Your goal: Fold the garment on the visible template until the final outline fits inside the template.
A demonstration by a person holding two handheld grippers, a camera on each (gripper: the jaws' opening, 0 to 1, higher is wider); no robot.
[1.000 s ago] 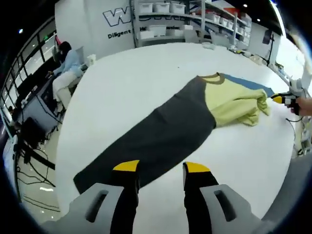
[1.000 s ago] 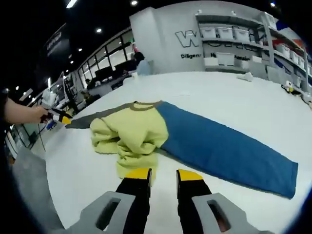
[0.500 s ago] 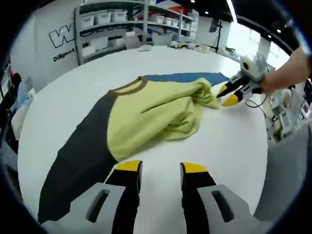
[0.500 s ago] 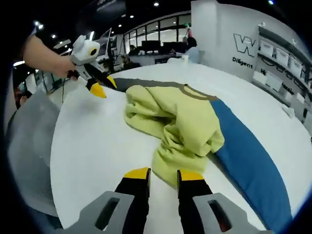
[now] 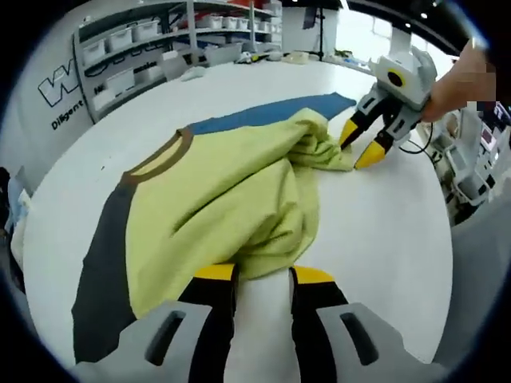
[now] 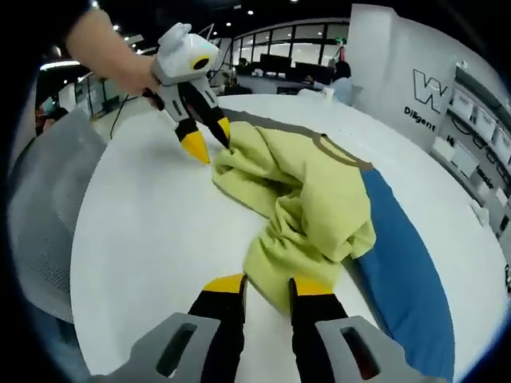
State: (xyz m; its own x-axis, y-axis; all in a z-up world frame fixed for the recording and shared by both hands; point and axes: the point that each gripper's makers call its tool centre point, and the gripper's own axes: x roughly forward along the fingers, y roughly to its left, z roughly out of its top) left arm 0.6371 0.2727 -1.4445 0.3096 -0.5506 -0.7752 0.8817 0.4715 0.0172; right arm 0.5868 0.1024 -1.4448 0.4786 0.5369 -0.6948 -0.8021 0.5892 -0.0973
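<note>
Shirt [image 5: 223, 191] lies bunched on the white table [image 5: 383, 239], its grey sleeve on our left and its blue sleeve [image 6: 399, 263] on our right. Our left gripper [image 5: 263, 275] has its yellow tips at the yellow hem, narrowly parted with cloth at the gap. Our right gripper [image 6: 259, 285] sits likewise at the opposite bunched edge, tips narrowly apart and touching fabric; we cannot tell whether either actually pinches it.

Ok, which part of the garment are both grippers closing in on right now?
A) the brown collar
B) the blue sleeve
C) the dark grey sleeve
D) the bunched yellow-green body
D: each gripper's yellow tips, left gripper and right gripper, sit at the edge of the bunched yellow-green body, while the blue sleeve and dark grey sleeve lie flat off to the sides.
</note>
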